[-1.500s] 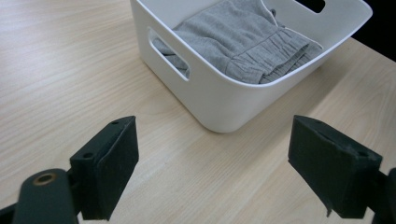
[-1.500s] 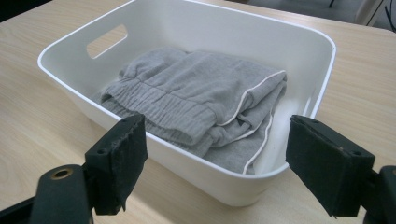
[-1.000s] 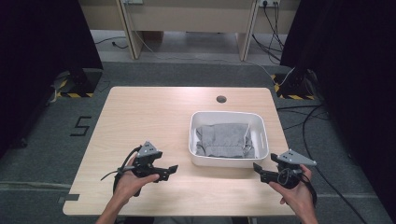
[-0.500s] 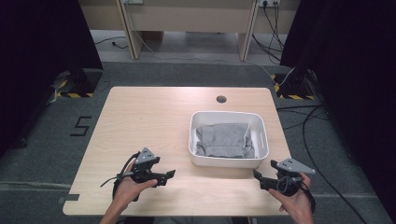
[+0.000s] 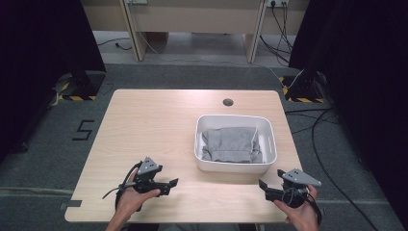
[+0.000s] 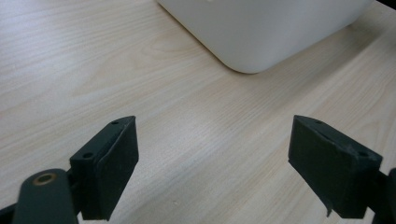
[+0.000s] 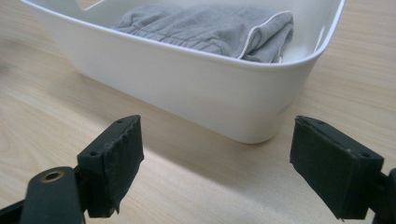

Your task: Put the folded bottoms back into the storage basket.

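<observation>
A pale wood-grain bench (image 5: 159, 125) with rounded corners carries a white rectangular plastic tub (image 5: 235, 166) on its right half, nearer the right edge than the left and a little closer to the near edge than the far one. Inside the tub lies a folded grey fabric garment (image 5: 231, 144) with a thin white trim (image 7: 261, 28) along one fold; it covers most of the tub's floor and stays below the rim. A small dark round hole (image 5: 228, 102) sits in the bench top near the far edge, beyond the tub.

The left tool (image 5: 169, 183), black with a grey three-cornered plate on top, is held in the person's left hand (image 5: 129, 201) close to the near edge, left of the middle of the bench. It points to the right, toward the tub, and is well apart from it. In the left gripper view its jaws stand wide apart over bare wood with nothing between them, and a rounded corner of the tub (image 6: 261, 32) shows ahead.

The right tool (image 5: 264, 186), of the same make, is held in the person's right hand (image 5: 300, 215) at the near right corner of the bench, just beside the tub's near wall and pointing left. In the right gripper view its jaws are likewise spread wide and empty, with the tub's near wall (image 7: 196, 93) and the grey garment (image 7: 205, 23) straight ahead.

A black cable trails from each tool toward the near edge.
</observation>
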{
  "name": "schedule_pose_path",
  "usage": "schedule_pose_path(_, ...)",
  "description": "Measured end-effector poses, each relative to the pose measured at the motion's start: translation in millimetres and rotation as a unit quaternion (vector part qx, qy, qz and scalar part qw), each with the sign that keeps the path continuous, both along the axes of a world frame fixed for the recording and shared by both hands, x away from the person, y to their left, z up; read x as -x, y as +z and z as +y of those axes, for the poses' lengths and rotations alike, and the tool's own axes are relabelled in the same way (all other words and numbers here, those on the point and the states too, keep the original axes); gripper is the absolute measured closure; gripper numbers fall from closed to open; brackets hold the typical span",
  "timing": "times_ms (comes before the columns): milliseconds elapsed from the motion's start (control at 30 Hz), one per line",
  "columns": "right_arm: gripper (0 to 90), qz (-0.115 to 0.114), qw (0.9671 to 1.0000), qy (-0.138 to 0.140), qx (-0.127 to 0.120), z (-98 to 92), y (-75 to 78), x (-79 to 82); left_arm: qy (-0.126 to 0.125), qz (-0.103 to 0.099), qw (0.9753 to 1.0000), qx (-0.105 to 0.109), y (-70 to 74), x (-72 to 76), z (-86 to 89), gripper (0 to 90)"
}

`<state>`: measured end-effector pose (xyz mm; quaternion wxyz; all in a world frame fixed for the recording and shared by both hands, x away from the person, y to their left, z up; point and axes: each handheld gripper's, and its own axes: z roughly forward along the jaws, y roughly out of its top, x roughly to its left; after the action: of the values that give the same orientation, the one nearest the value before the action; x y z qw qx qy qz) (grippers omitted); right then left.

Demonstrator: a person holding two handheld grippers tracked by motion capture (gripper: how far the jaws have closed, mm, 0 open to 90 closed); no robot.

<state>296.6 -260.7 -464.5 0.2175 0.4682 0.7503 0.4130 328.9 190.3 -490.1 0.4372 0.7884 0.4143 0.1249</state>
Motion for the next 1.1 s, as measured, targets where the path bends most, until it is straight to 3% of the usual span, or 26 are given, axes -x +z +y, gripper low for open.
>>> schedule_pose_path(1100,16.1,0.017,0.9997,0.016,0.01,2.8,-31.9,16.6,0.016,0.004,0.9996,-0.025,-27.0,21.4,21.6,15.4)
